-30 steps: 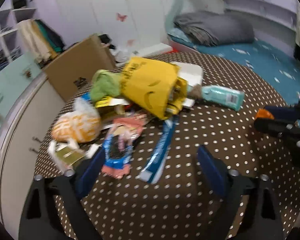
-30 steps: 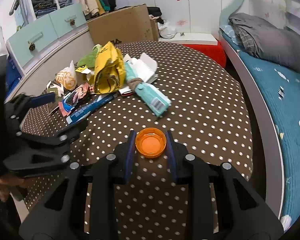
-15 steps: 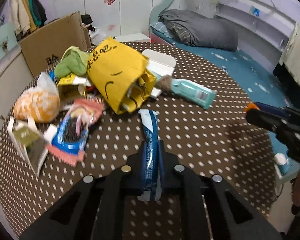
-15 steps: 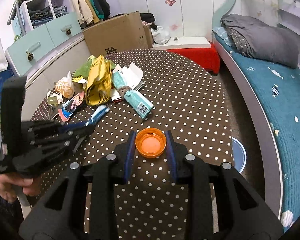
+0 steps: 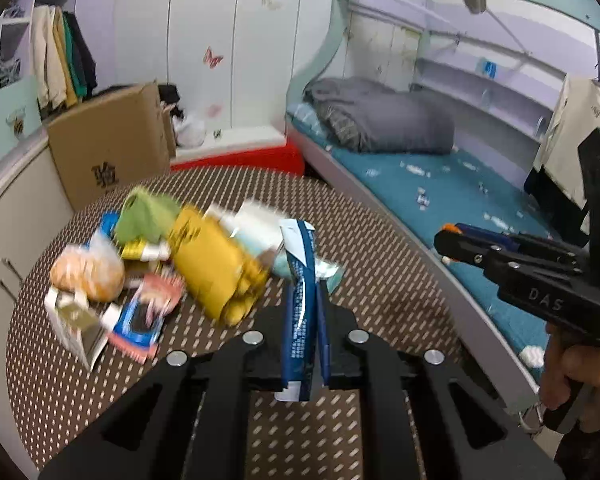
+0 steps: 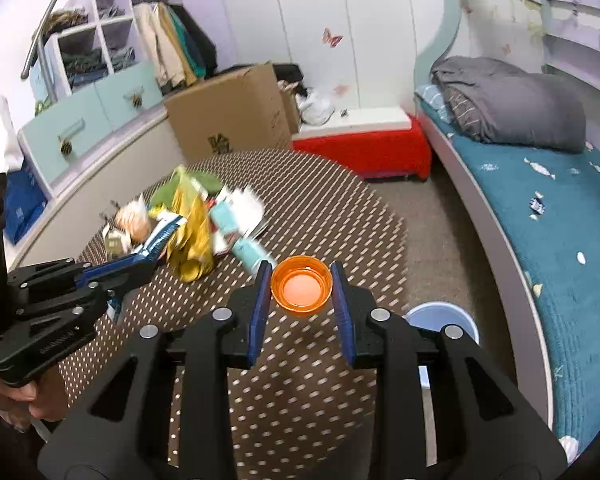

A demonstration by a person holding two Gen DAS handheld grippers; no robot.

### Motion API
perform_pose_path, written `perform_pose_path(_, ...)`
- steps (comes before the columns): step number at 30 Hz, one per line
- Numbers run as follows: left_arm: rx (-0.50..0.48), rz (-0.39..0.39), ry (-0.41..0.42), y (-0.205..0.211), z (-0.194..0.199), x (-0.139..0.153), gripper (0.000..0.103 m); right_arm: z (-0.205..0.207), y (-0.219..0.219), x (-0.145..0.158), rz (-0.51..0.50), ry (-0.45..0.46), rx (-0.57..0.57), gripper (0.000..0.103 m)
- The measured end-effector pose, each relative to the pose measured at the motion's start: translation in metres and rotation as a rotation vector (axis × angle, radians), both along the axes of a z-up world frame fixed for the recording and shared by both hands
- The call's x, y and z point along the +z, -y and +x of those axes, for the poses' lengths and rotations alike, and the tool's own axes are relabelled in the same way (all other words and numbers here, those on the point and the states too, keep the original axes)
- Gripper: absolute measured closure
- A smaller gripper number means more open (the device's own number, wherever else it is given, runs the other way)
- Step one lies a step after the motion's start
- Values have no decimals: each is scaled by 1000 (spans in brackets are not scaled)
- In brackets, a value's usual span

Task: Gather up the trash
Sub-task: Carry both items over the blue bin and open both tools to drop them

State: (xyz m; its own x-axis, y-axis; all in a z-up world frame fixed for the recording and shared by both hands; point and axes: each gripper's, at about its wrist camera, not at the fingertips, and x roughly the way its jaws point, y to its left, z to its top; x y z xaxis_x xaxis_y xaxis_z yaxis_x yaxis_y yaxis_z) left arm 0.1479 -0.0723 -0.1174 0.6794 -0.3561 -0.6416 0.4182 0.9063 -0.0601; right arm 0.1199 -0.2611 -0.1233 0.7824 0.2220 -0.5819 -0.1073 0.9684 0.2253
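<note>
Left gripper (image 5: 305, 334) fingers clamped narrow on a blue-and-white wrapper (image 5: 300, 316); right gripper (image 6: 301, 303) fingers around an orange cap (image 6: 301, 291).

A glossy blue-and-white foil wrapper (image 5: 302, 312) is catching the light beside the matt black plastic of the left gripper (image 5: 305, 344), whose bolts are showing as bare metal. A smooth, translucent orange plastic cap (image 6: 301, 290) is glowing between the right gripper (image 6: 301, 300)'s blue pads. The brown dotted tablecloth (image 6: 320, 208) is looking like matt cloth, and the cardboard box (image 6: 228, 116) is looking like dull, rough paperboard.
</note>
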Motion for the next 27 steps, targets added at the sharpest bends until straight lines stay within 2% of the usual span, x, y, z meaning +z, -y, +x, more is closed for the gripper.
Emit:
perform_pose_path(6, -49, -25, 32, 42, 24, 22, 92, 6, 66, 20, 35, 39, -104, 74)
perform_pose_path(12, -121, -45, -15, 105, 52, 25, 92, 23, 137, 9, 95, -4, -221, 74)
perform_pose_path(18, -175, -24, -130, 170, 86, -7, 92, 58, 193, -42, 162, -130, -294, 73)
perform_pose_path(27, -228, 95, -318, 257, 127, -77, 92, 98, 234, -123, 259, -310, -334, 73)
